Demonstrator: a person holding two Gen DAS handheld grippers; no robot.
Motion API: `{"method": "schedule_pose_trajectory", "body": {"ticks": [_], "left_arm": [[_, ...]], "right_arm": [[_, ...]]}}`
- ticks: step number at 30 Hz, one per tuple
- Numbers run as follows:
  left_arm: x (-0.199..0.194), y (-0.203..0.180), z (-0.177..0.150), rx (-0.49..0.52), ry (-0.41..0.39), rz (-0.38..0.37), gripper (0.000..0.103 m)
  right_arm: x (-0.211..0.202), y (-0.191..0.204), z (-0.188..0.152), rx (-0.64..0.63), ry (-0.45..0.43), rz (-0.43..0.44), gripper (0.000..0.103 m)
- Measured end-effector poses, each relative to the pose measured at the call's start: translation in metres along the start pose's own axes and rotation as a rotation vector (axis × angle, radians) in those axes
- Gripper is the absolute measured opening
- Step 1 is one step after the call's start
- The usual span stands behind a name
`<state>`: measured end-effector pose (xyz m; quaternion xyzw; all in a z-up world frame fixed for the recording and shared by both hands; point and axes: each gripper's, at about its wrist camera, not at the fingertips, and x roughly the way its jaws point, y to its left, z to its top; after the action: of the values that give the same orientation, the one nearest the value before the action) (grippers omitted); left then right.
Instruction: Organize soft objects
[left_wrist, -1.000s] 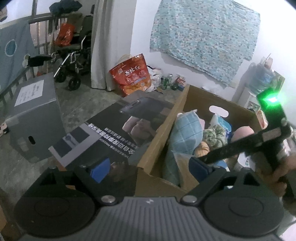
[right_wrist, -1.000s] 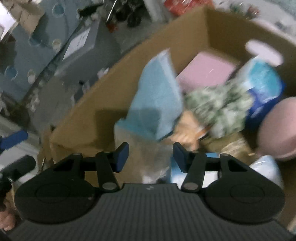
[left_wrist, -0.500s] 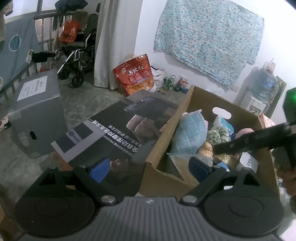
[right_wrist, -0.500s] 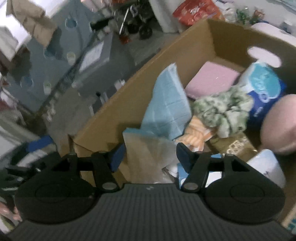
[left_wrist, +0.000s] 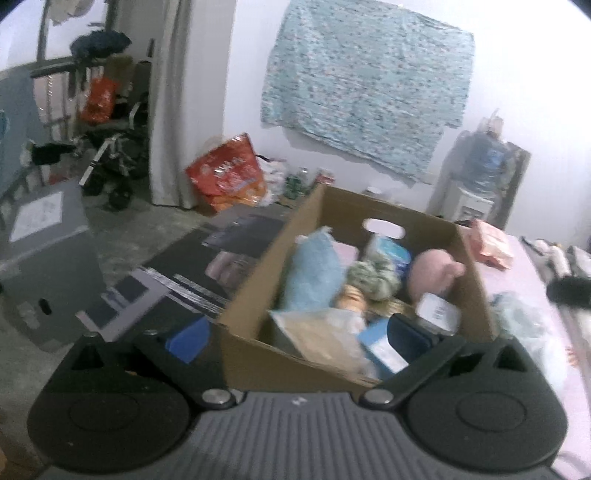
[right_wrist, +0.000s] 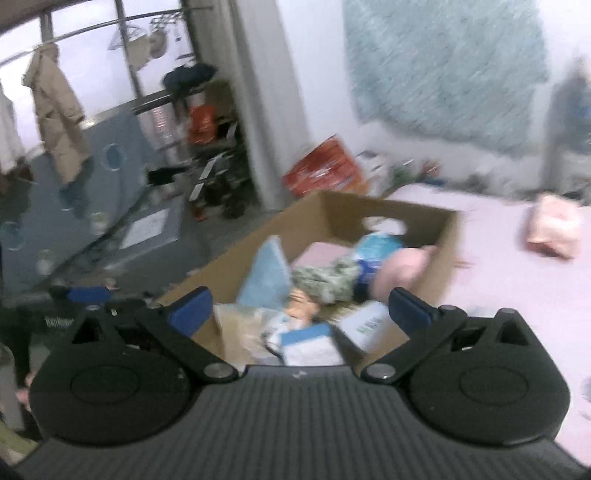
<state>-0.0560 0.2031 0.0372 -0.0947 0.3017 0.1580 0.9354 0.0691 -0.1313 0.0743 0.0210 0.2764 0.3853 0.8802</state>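
Hovering above the open brown cardboard box (left_wrist: 258, 354) | both jaws spread wide, empty: left gripper (left_wrist: 295, 334), right gripper (right_wrist: 299, 310) | soft items, including blue quilted cushion (left_wrist: 314, 273) and pink plush toy (left_wrist: 432, 273), sit packed inside, likely for sorting

One cardboard box (left_wrist: 474, 258) sits on the pink bedsheet (right_wrist: 498, 280), packed with soft goods: one light blue quilted cushion (left_wrist: 314, 273), one pink plush toy (left_wrist: 432, 275), one green-and-white fluffy bundle (left_wrist: 373, 278), one blue-and-white wrapped pack (left_wrist: 391, 251) and one flat pink item (right_wrist: 317, 254). Other pieces in the box are too blurred to count. One pink packet (right_wrist: 552, 225) lies apart on the sheet. One red bag (left_wrist: 227, 177) and one grey box (left_wrist: 48, 254) stand on the floor.
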Motion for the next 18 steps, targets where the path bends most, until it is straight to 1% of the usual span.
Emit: {"method": "schedule_pose_trajectory", "body": {"ticks": [3,6,8,9,11,12,14,16,18], "left_arm": [[0.001,-0.015,-0.007,0.01,0.042,-0.034,0.103],[0.0,-0.031,-0.016,0.069,0.073,-0.059,0.103],[-0.002,-0.043,-0.022,0.122,0.081,-0.045,0.103],[-0.003,-0.049,-0.025,0.154,0.084,-0.029,0.103],[-0.005,-0.063,-0.031,0.228,0.076,-0.012,0.103],[-0.006,-0.069,-0.033,0.267,0.07,-0.008,0.103],[-0.008,-0.081,-0.038,0.321,0.052,-0.011,0.103],[-0.01,-0.089,-0.041,0.34,0.036,-0.018,0.103],[-0.011,-0.094,-0.043,0.344,0.024,-0.044,0.103]], "right_arm": [[-0.028,0.007,-0.031,-0.011,-0.028,-0.092,0.102],[-0.045,0.014,-0.063,0.008,-0.046,-0.192,0.102],[-0.046,0.019,-0.086,0.016,-0.055,-0.252,0.102],[-0.047,0.022,-0.097,0.024,-0.061,-0.305,0.102],[-0.046,0.029,-0.117,0.012,-0.063,-0.423,0.102],[-0.047,0.032,-0.124,0.0,-0.062,-0.456,0.102],[-0.047,0.037,-0.138,-0.012,-0.056,-0.496,0.102],[-0.049,0.041,-0.144,-0.007,-0.061,-0.529,0.102],[-0.054,0.048,-0.147,-0.019,-0.085,-0.569,0.102]]}}
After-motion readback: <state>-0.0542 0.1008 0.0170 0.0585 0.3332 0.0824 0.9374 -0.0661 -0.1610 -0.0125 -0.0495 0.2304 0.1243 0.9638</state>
